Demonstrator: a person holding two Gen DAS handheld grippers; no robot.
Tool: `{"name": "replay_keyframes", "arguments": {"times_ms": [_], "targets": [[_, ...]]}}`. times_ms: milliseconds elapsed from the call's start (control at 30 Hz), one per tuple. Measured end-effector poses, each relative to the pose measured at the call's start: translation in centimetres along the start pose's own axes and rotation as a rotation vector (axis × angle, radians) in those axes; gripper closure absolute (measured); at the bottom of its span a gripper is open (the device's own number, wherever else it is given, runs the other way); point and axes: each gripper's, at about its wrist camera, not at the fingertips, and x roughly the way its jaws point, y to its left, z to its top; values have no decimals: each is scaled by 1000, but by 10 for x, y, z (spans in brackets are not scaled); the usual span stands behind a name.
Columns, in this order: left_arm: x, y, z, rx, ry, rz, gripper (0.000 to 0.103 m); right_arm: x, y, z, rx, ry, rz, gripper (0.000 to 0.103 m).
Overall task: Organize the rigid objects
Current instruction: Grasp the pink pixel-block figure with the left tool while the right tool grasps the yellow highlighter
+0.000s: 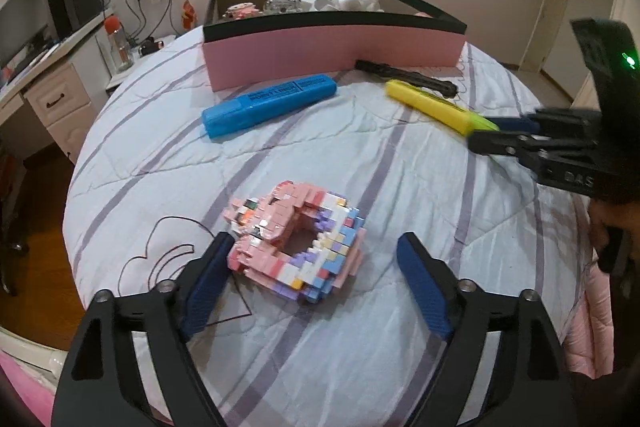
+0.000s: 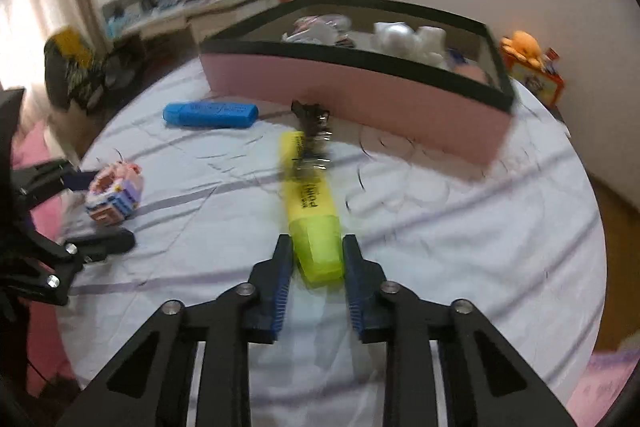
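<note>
A pink, white and purple block model [image 1: 296, 239] [image 2: 114, 195] lies on the striped quilt. My left gripper [image 1: 316, 239] [image 2: 108, 211] stands open around it, the left pad close to its edge and the right pad well apart. A yellow highlighter [image 1: 432, 105] [image 2: 308, 195] lies further right. My right gripper [image 2: 317, 241] [image 1: 486, 131] is shut on its green-yellow cap end, a pad on each side. A blue highlighter [image 1: 268, 105] [image 2: 210, 115] and a black clip-like item [image 1: 408, 77] [image 2: 314, 123] lie in front of the pink box [image 1: 332, 55] [image 2: 360, 95].
The pink box has a black rim and holds white figures, a glass piece and small toys. The quilt [image 1: 360, 347] covers a bed that drops off to the left and right. A desk with drawers [image 1: 48, 87] stands at the left; an orange plush [image 2: 520, 43] sits behind the box.
</note>
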Motion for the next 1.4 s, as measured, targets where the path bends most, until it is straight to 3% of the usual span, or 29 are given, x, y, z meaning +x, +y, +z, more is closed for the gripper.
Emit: {"name": "replay_keyframes", "arguments": {"times_ms": [200,333,467,700,1000,1133,1200,1267,1400], "targets": [[0,0,-1,-19,-5,4,17,-33,-13,-37,172,-20,-41,78],[0,0,0,-36,-13,11,17,-38,-2,-41,141,-8,-61,77],[-2,0,-1,-43,-19,13,17,-35,-7,-34,144,-27,-76,48],[-3,8,-1,-46,-31,47,39,-17,-6,-18,101,-48,-61,47],[-1,9,-2,-30,-45,29,38,-6,1,-19,57,-53,-74,39],[-3,7,-4,-28,-62,46,39,-6,4,-20,50,-58,-99,42],[-3,6,-4,-32,-64,63,40,-7,4,-22,52,-65,-139,62],[-4,3,-2,-26,-57,82,40,-10,1,-23,73,-74,-150,76],[-7,-4,3,-3,-54,93,40,-14,-1,-23,90,-75,-141,76]]}}
